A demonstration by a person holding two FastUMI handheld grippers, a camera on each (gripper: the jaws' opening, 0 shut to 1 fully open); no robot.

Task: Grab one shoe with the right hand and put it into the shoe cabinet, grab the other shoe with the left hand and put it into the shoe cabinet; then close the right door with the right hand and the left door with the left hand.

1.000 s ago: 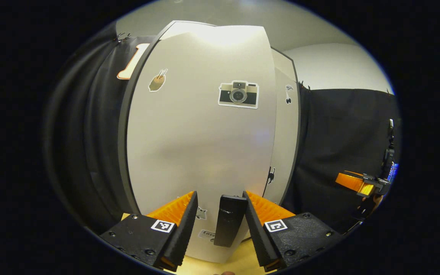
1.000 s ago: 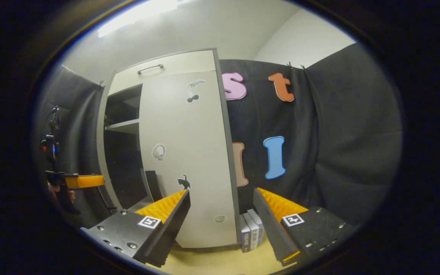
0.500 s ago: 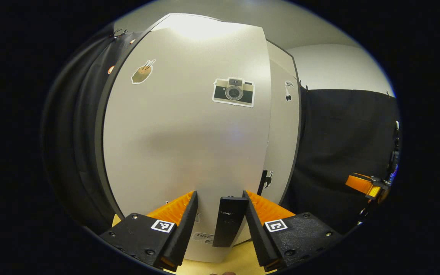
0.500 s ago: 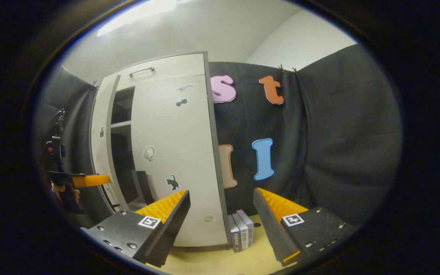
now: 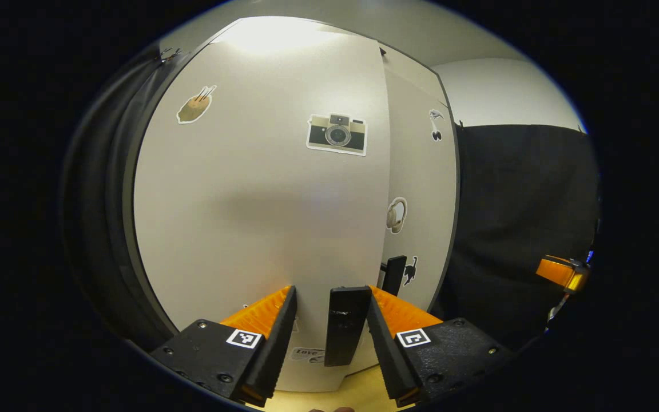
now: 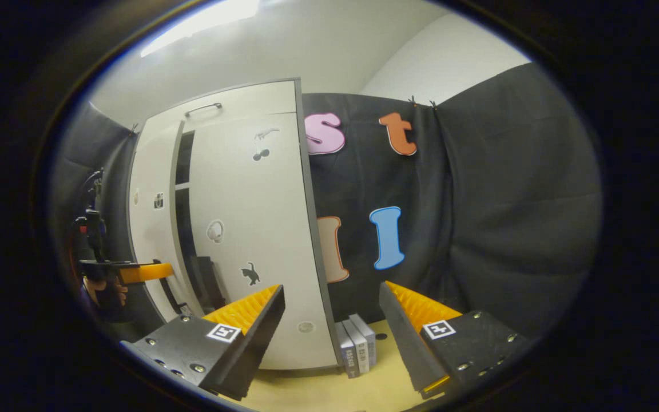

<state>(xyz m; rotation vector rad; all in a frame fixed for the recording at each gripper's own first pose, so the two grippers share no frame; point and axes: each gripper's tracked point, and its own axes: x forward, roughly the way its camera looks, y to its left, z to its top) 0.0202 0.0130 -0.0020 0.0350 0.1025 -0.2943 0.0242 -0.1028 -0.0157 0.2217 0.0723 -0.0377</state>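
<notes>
In the left gripper view, the pale left door [image 5: 261, 200] of the shoe cabinet stands close in front, almost shut. Its black handle [image 5: 345, 326] stands between the fingers of my left gripper [image 5: 330, 293], which is open, with the right finger against the handle. Beyond it is the right door [image 5: 418, 171], shut, with its own black handle [image 5: 393, 274]. In the right gripper view, a narrow dark gap [image 6: 183, 229] separates the left door [image 6: 149, 229] from the right door [image 6: 249, 229]. My right gripper [image 6: 331, 289] hangs open and empty, clear of the cabinet.
A drawer front with a metal handle [image 6: 202, 109] tops the cabinet. Three books [image 6: 355, 349] stand on the yellow floor [image 6: 318, 389] against the cabinet's right side. Black cloth walls surround the cabinet. The left gripper [image 6: 141, 272] and its hand [image 6: 103, 289] are at the left door.
The left door has swung further toward shut, pushed by my left gripper at its handle, and the gap has narrowed. My right gripper stays open and has drifted slightly.
</notes>
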